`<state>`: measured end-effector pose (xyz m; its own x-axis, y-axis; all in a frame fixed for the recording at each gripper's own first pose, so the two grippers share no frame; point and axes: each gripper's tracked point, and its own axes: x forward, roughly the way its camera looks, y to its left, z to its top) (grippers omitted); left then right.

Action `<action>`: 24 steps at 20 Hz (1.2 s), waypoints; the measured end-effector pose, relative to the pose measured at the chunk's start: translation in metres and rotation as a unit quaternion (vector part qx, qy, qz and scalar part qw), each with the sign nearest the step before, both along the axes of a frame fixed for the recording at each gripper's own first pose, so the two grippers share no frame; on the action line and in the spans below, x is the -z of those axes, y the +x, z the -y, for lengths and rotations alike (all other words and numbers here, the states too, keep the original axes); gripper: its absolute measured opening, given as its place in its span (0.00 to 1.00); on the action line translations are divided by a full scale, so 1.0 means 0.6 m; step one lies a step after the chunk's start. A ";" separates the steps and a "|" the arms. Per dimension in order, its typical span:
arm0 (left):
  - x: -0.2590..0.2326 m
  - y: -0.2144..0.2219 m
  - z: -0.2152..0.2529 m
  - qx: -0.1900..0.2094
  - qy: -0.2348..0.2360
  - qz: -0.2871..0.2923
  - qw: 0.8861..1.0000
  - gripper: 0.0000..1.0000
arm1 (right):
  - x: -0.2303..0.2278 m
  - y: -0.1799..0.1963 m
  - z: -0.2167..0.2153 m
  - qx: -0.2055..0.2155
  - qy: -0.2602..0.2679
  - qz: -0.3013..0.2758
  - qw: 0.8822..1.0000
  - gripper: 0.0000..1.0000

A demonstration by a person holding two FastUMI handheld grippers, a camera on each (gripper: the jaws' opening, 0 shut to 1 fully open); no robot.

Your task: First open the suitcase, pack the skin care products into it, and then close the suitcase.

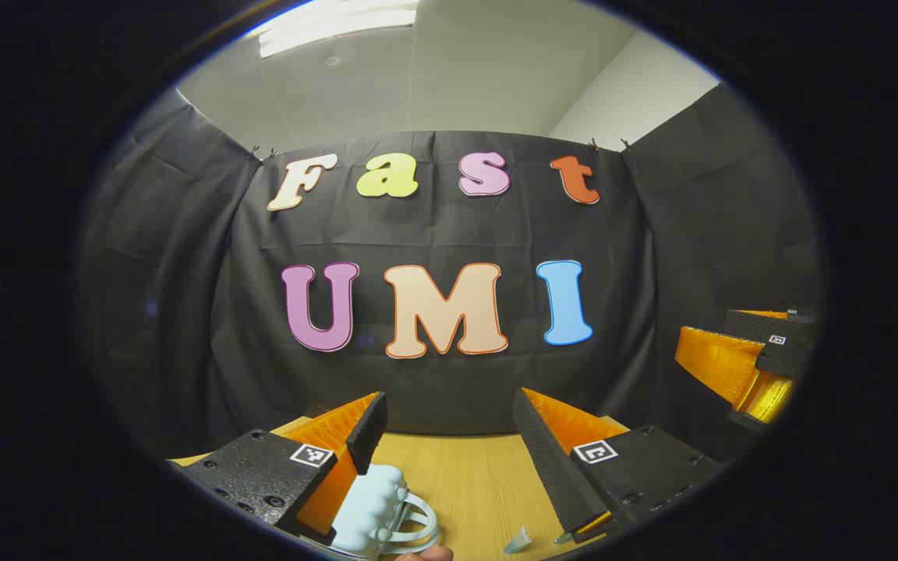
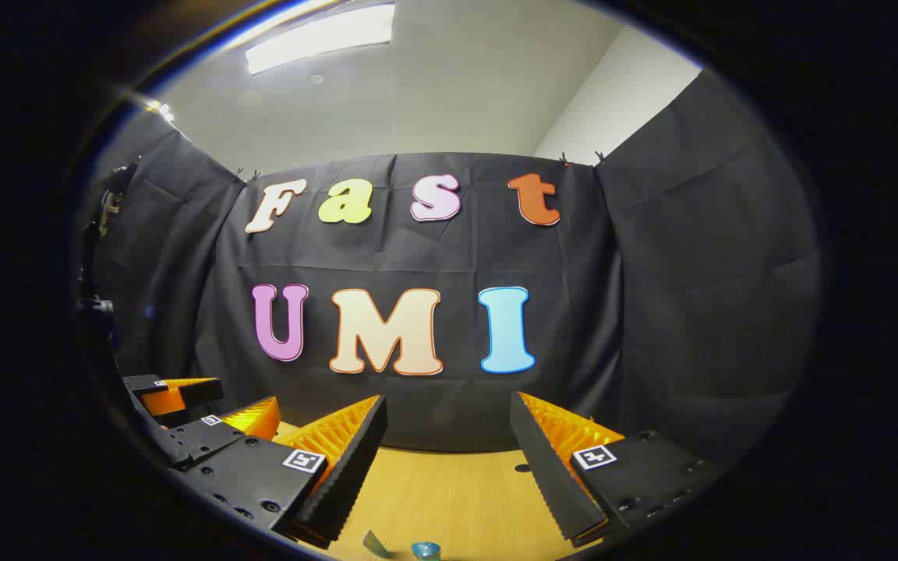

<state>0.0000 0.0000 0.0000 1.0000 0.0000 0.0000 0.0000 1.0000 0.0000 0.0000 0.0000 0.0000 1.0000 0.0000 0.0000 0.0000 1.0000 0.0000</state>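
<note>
Left gripper (image 1: 449,436), bottom centre of the left gripper view: fingers spread wide, gripping nothing, raised above the wooden table (image 1: 464,475). A pale blue suitcase (image 1: 375,506) with a loop handle lies at the lower left, just beside the left finger. Right gripper (image 2: 449,436), bottom centre of the right gripper view: fingers likewise wide apart, nothing between them. A small blue-capped item (image 2: 426,550) sits at the bottom edge, too cropped to identify.
</note>
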 end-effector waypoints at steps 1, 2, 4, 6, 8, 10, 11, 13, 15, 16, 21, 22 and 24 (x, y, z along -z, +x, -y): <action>0.002 0.001 0.002 0.001 0.001 -0.001 1.000 0.95 | 0.001 -0.001 -0.001 -0.001 0.002 0.000 1.000 0.99; 0.005 0.001 0.004 0.002 0.001 -0.005 1.000 0.95 | 0.004 -0.001 0.002 0.000 0.004 -0.003 1.000 0.99; 0.016 0.001 0.008 0.000 0.000 -0.016 1.000 0.95 | 0.017 -0.002 0.004 -0.004 0.008 -0.013 1.000 0.99; 0.021 -0.002 0.013 -0.006 -0.001 -0.021 1.000 0.95 | 0.023 0.000 0.011 -0.008 0.013 -0.019 1.000 0.99; 0.017 -0.002 0.018 -0.013 0.004 -0.019 1.000 0.95 | 0.022 0.004 0.021 -0.012 0.015 -0.018 1.000 0.99; 0.014 -0.001 0.020 -0.020 0.009 -0.014 1.000 0.95 | 0.018 0.006 0.026 -0.018 0.019 -0.011 1.000 0.99; 0.016 -0.001 0.020 -0.023 0.010 -0.014 1.000 0.95 | 0.021 0.008 0.026 -0.022 0.021 -0.009 0.999 0.99; 0.033 0.005 0.024 -0.019 0.005 -0.027 0.999 0.95 | 0.032 0.014 0.029 -0.024 0.026 -0.011 0.999 0.99; 0.066 0.017 0.018 -0.013 0.006 -0.051 0.999 0.95 | 0.044 0.024 0.040 -0.008 0.025 -0.016 1.000 0.99; 0.084 0.027 0.019 -0.002 0.004 -0.064 0.998 0.95 | 0.045 0.030 0.046 0.003 0.026 -0.013 1.000 0.99; 0.205 0.069 -0.015 0.004 0.003 -0.162 0.987 0.96 | 0.061 0.059 0.075 0.053 0.013 -0.030 0.998 0.98; 0.232 0.075 -0.015 0.007 0.003 -0.182 0.983 0.96 | 0.067 0.062 0.077 0.059 0.012 -0.036 0.998 0.98; 0.284 0.081 -0.019 0.008 0.002 -0.224 0.975 1.00 | 0.080 0.067 0.086 0.077 0.008 -0.047 0.996 0.99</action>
<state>0.0485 0.0114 -0.1706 0.8994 -0.0152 -0.4368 0.0174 0.9998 0.0010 0.0401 -0.0517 -0.0481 0.9838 -0.1521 -0.0950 0.1536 0.9881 0.0085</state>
